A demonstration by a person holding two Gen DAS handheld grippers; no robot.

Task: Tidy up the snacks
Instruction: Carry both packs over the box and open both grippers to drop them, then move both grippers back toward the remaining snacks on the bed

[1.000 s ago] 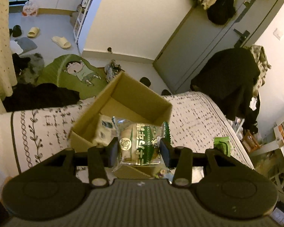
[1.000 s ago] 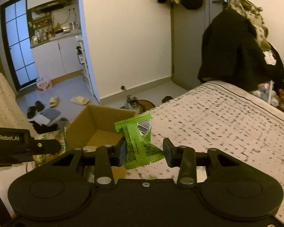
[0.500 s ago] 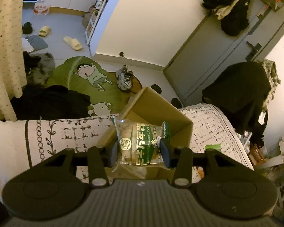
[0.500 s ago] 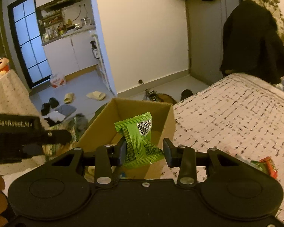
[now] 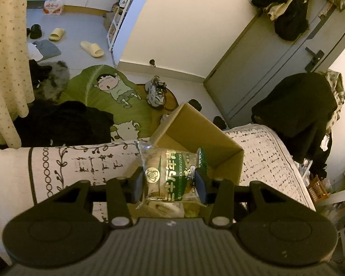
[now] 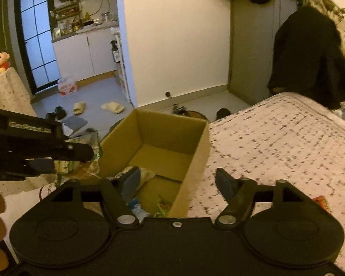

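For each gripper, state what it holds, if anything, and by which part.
The left gripper pinches a clear snack packet by its two side edges. The right gripper, jaws just opened, holds nothing.

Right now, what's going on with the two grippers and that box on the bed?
A person is sorting snacks into the cardboard box on the bed. The right gripper has just opened its jaws over the box and nothing is between them now; wrappers lie in the box below. The left gripper is clamped on a clear, green-printed snack packet beside the box, not yet dropped in.
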